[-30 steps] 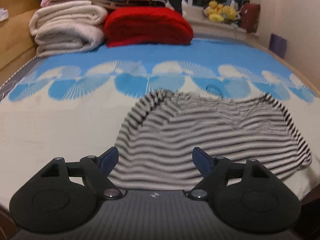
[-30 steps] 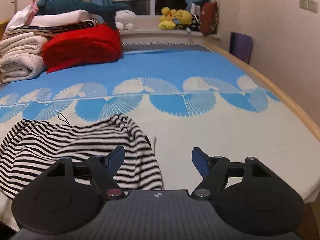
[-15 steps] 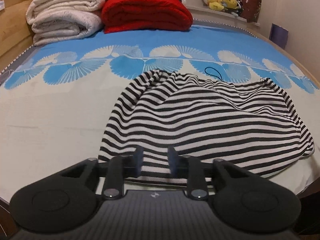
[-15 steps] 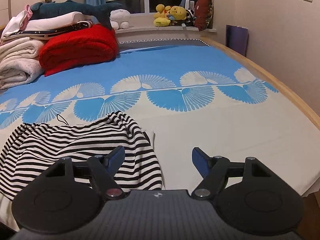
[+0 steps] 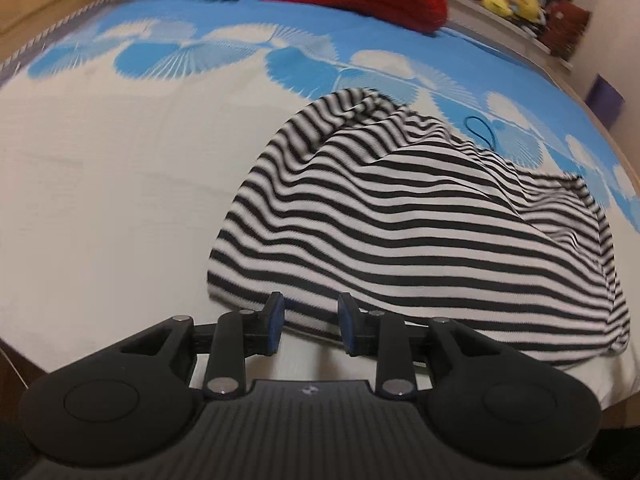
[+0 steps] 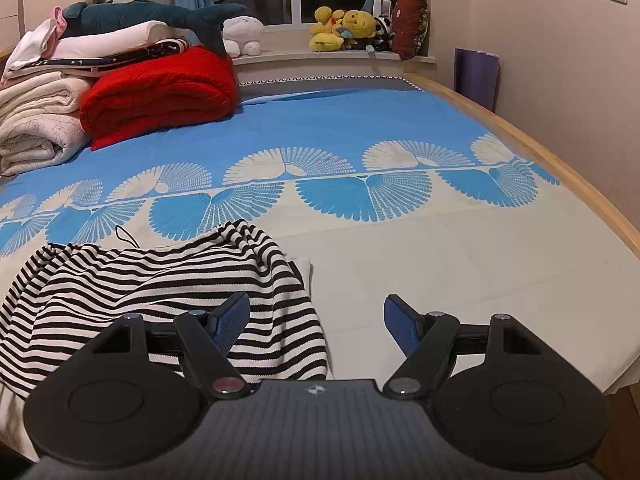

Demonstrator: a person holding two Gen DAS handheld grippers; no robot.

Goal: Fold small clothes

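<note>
Here, left gripper (image 5: pixel 308 322) jaws are opening astride the striped garment (image 5: pixel 420 240) hem, ungripped; they should be biting deeper; right gripper (image 6: pixel 316 324) is hanging released

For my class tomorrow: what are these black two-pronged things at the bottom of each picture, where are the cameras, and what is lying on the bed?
Each black device is a hand-held gripper carried by a person; a wide-angle camera on each looks forward along its fingers. One picture is from the left hand-held gripper, the other from the right hand-held gripper. On the bed lies a crumpled striped garment. The left one's jaws are opening at the garment's near edge, not yet pinching it. The right one stands open beside it. Neither holds anything.
</note>
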